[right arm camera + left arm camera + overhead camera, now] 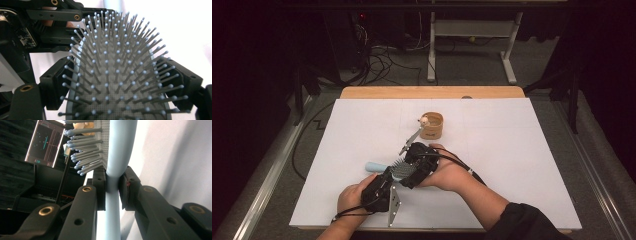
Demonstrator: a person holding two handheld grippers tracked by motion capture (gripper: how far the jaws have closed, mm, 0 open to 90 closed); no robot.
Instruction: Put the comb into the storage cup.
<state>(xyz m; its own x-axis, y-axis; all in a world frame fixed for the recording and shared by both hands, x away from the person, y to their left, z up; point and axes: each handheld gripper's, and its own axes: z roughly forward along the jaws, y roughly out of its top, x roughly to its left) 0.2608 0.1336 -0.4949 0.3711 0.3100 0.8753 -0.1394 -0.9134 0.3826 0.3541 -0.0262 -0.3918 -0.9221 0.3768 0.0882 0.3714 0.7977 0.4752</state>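
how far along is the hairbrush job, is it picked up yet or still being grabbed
Done: the left gripper has its jaws shut on the hairbrush at its blue handle. In hand: the right gripper brackets the bristle head on both edges. Left: moving it on; the wooden cup stands beyond, untouched.

hairbrush (398,171) head: in the high view mostly hidden under the right gripper (416,166), just in front of the wooden cup (432,125).
handle end: cut off by the bottom edge in the left gripper view.
bristle pad: lower part cut off in the right gripper view.
item in wooden cup: too small to tell.
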